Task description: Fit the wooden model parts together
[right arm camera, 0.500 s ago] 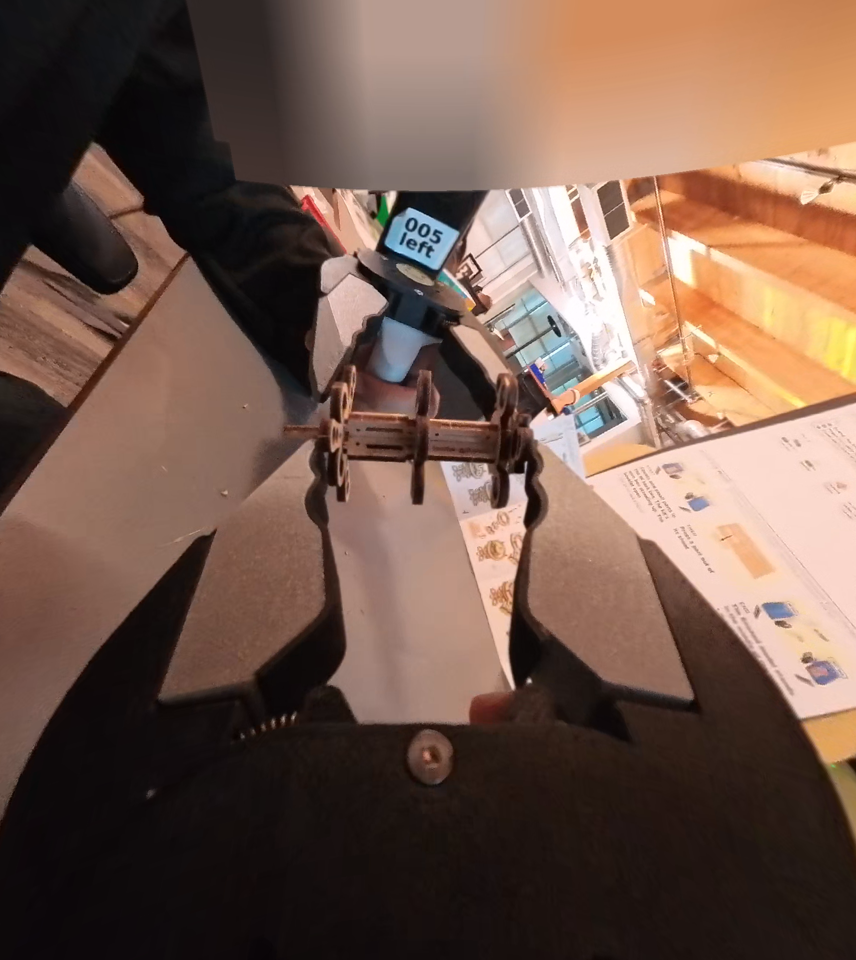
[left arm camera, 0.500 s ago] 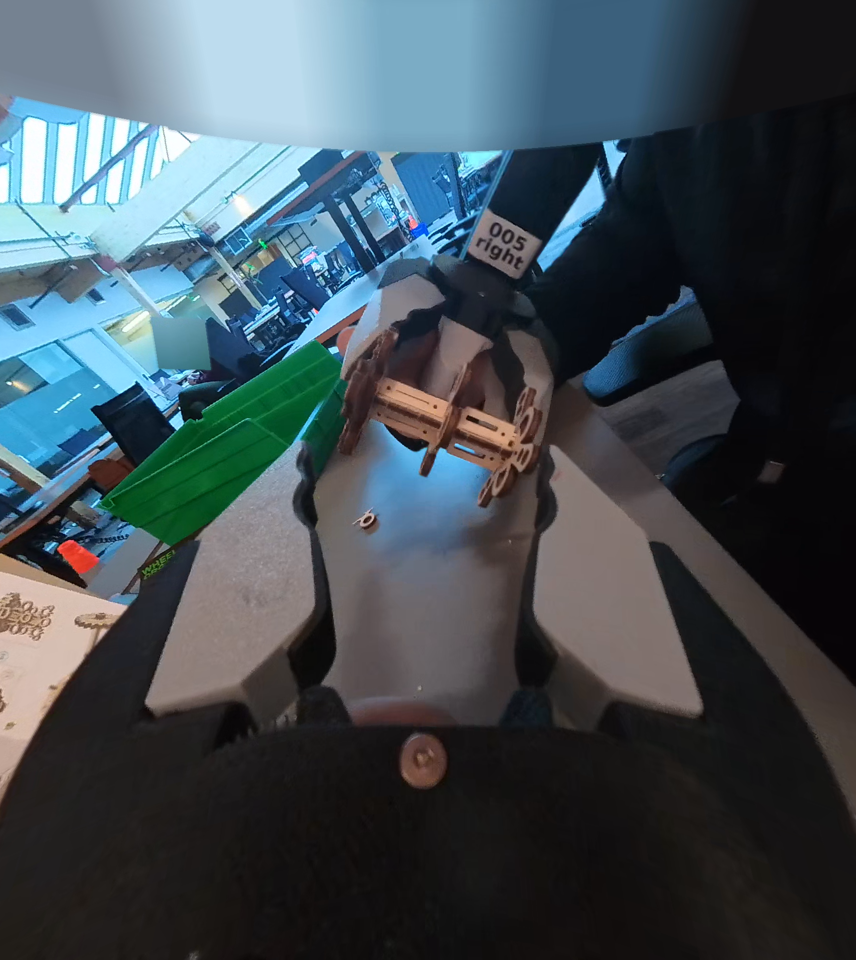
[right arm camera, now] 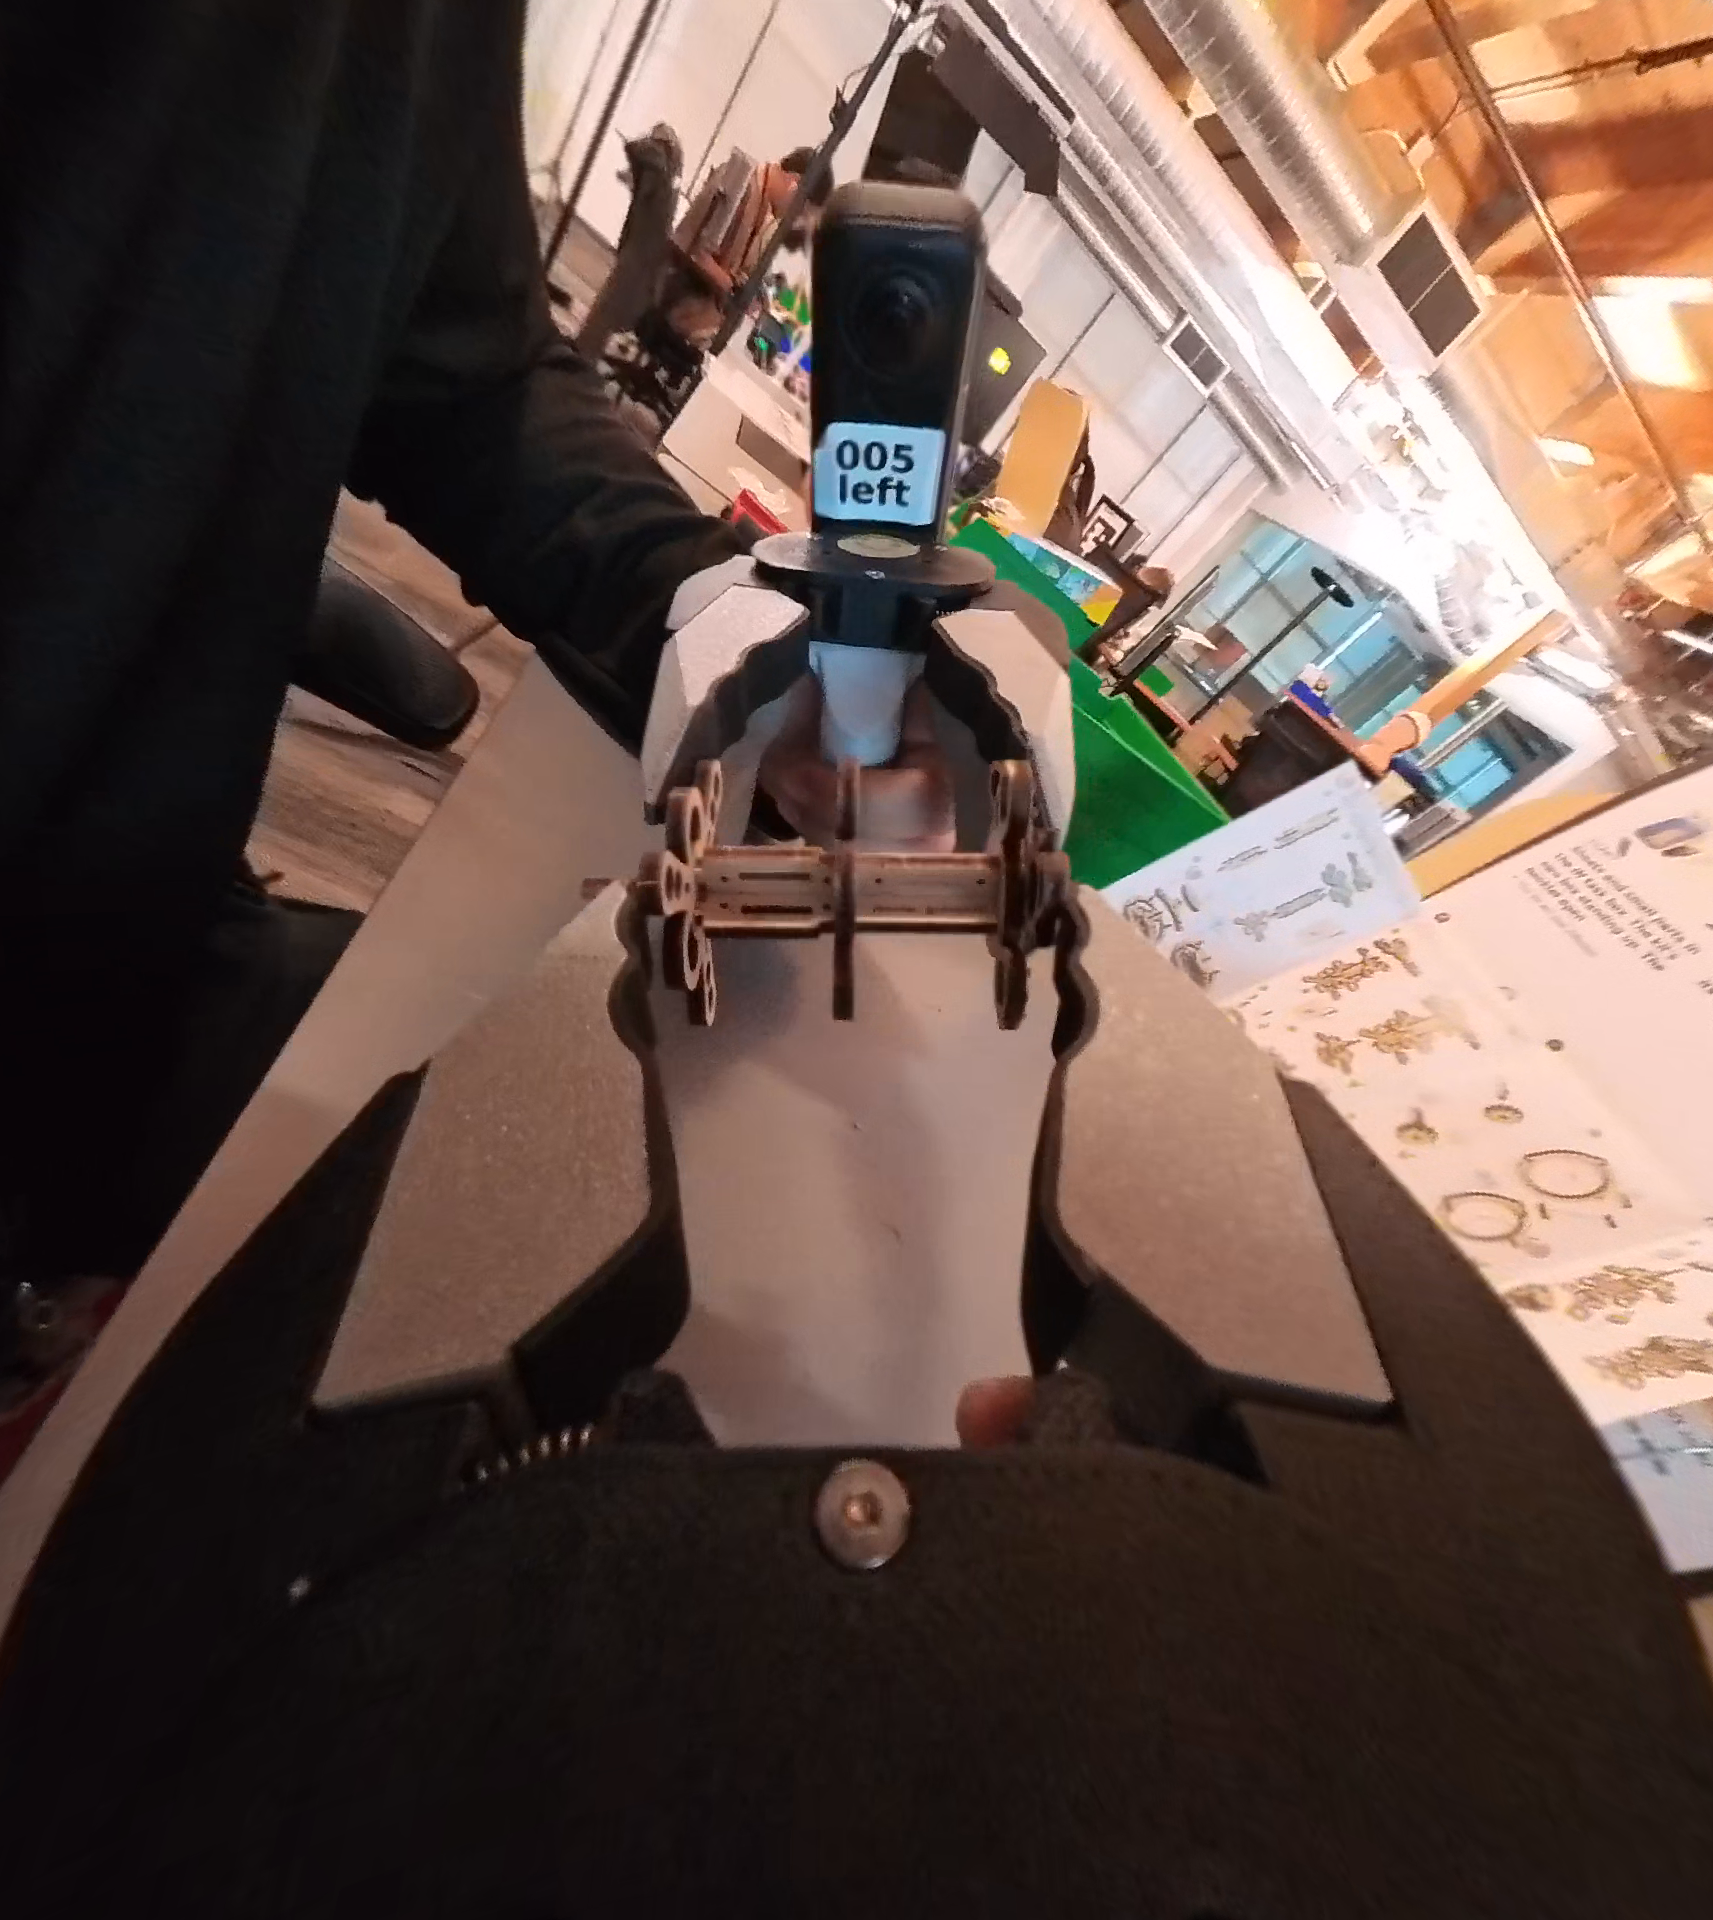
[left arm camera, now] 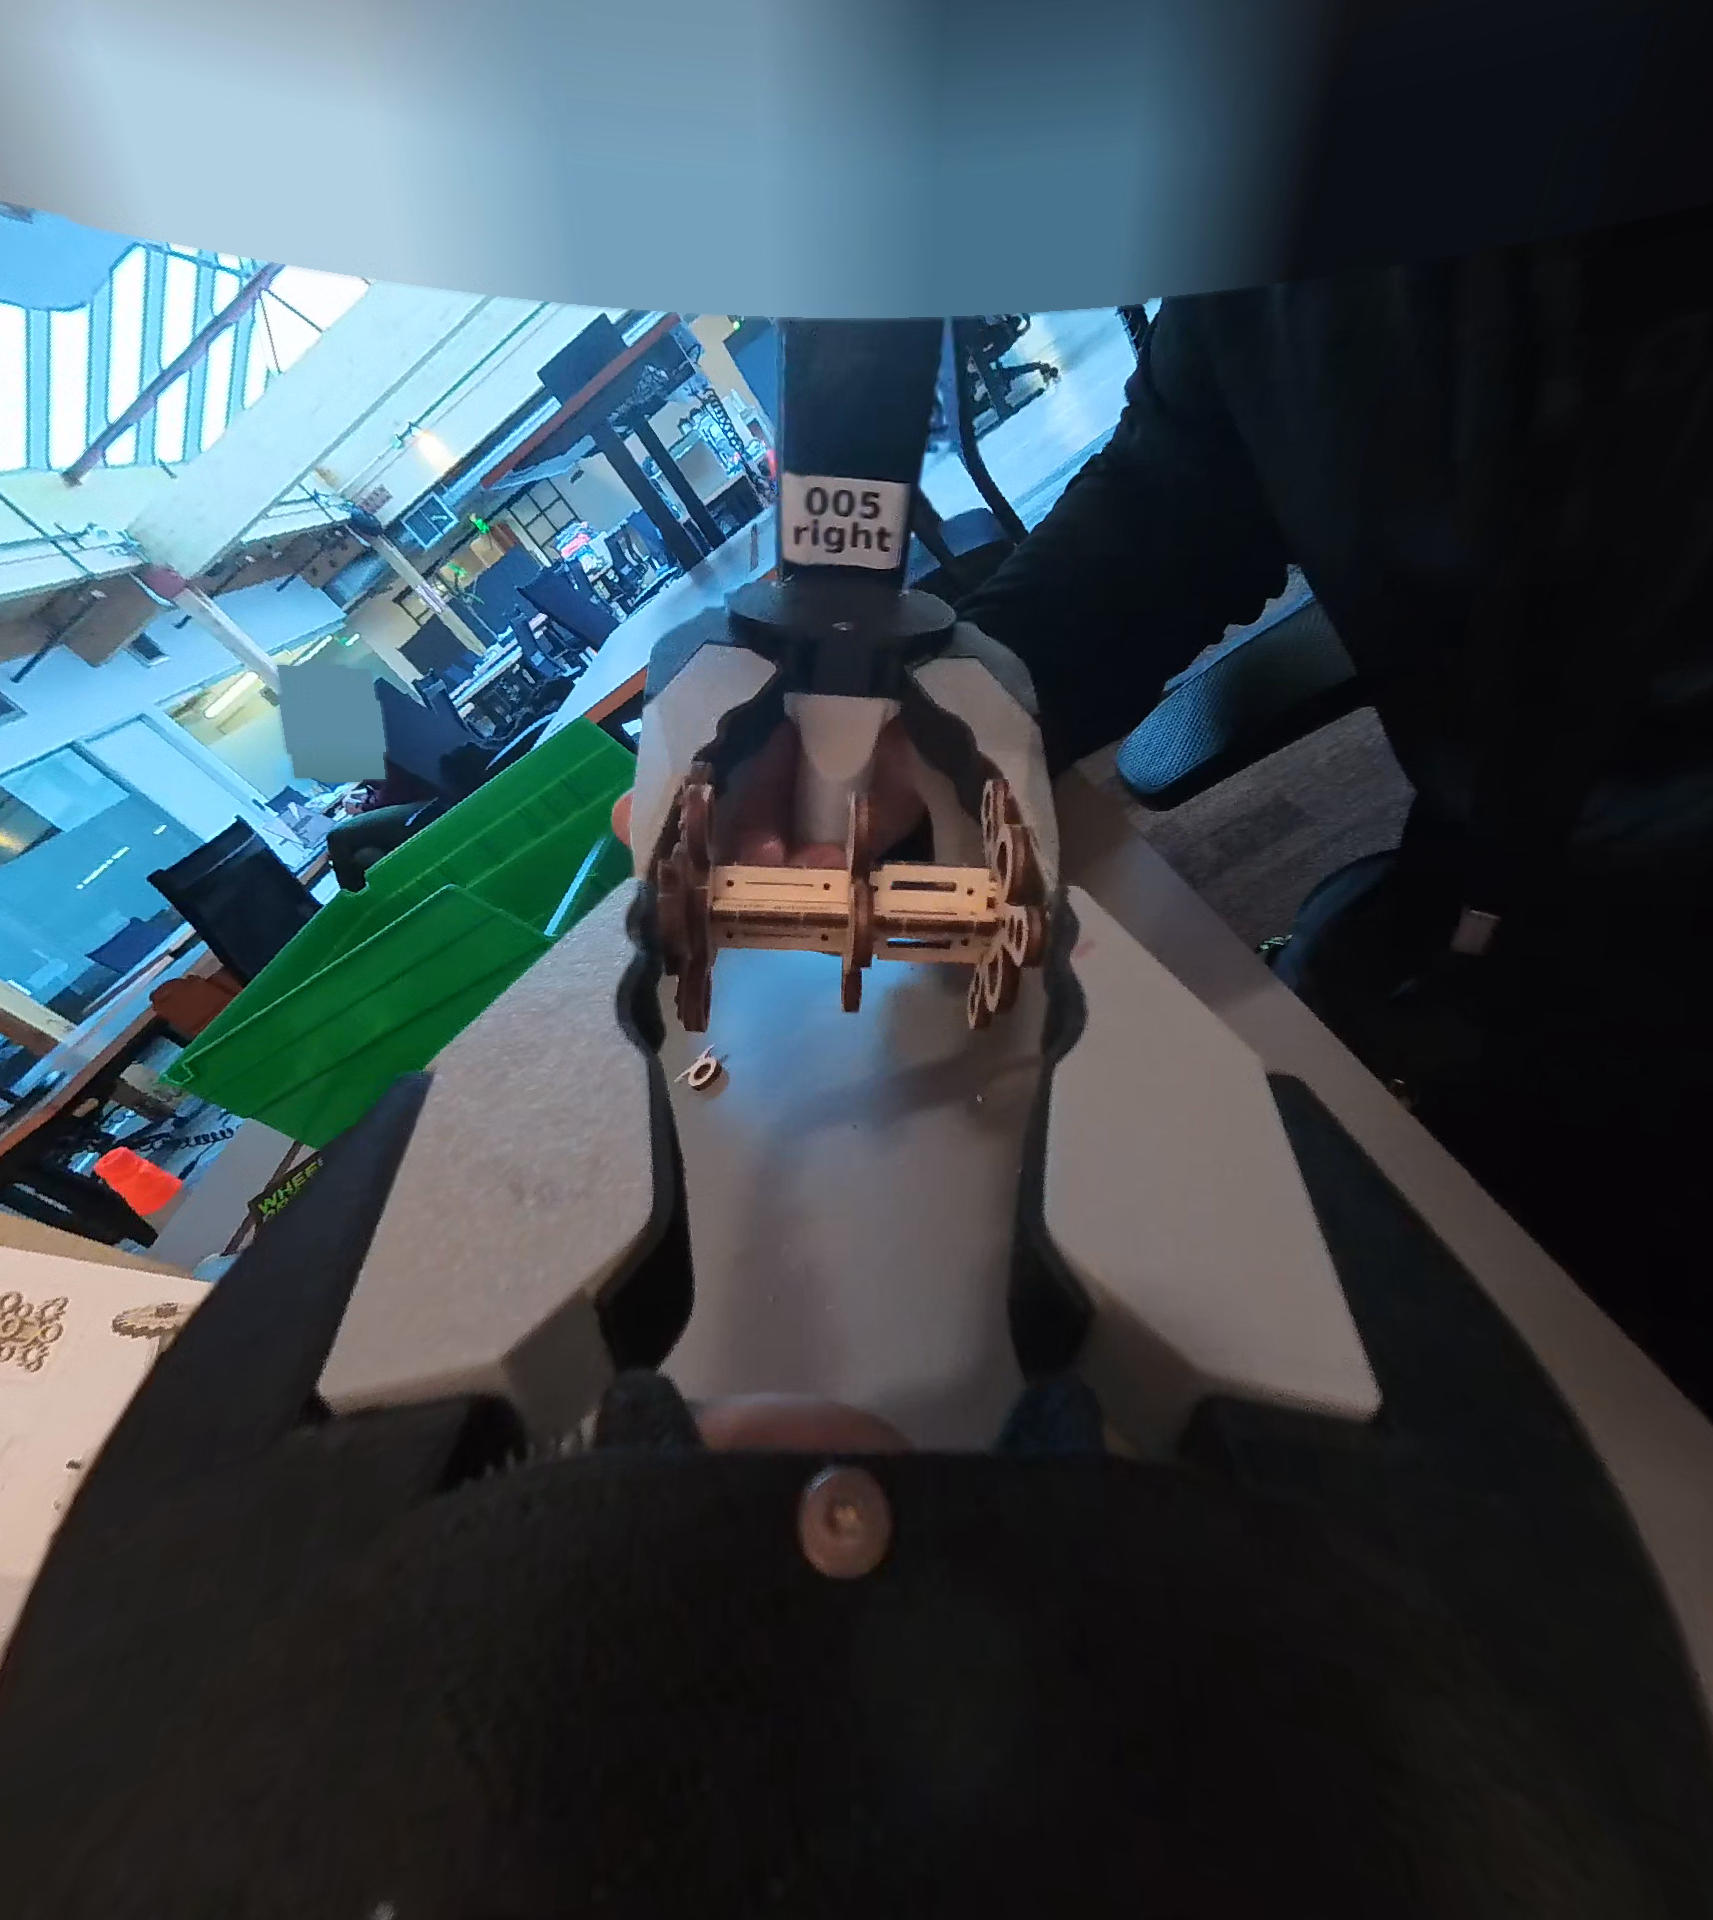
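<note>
Claws (left arm camera: 847, 966) gripping axle (left arm camera: 847, 914); loose chip (left arm camera: 701, 1070) left-view only.

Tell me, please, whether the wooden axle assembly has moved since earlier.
Yes: the wooden axle assembly levelled out and sank toward the loose wooden piece on the table.

- Wooden axle assembly with toothed discs (left arm camera: 850, 914) held above the grey tabletop (left arm camera: 831, 1195), between the left gripper (left arm camera: 847, 997) and the right gripper (right arm camera: 847, 977), tips facing.
- Small loose wooden piece (left arm camera: 701, 1070) on the tabletop, below the assembly.
- Green plastic bins (left arm camera: 395, 966) behind, to the left.
- Printed instruction sheets (right arm camera: 1454, 1091) on the table beside the grippers.
</note>
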The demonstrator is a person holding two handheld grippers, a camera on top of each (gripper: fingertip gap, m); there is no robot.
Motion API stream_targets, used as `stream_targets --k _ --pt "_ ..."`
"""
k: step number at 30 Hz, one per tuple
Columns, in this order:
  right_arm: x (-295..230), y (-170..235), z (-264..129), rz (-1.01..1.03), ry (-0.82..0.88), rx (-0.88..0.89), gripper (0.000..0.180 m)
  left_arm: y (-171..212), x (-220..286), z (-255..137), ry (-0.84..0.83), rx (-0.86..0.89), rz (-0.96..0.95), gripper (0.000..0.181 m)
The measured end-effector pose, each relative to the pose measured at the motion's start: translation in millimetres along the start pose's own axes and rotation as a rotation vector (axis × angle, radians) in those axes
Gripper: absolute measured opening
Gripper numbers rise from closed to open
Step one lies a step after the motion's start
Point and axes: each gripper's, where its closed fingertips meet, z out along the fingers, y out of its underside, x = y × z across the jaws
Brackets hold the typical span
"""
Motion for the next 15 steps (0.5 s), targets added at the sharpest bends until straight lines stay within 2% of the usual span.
stream_targets --k 6,11,15 --pt "7 -2 -5 -0.014 0.043 0.016 0.074 -10 -4 -4 -0.011 0.062 -0.029 0.07" --pt "3 -5 -5 -0.122 0.065 0.008 0.068 -22 1 -4 -0.029 0.088 0.079 0.07" --pt "3 -3 -5 -0.106 0.058 0.007 0.067 -23 1 -3 -0.027 0.083 0.055 0.072"
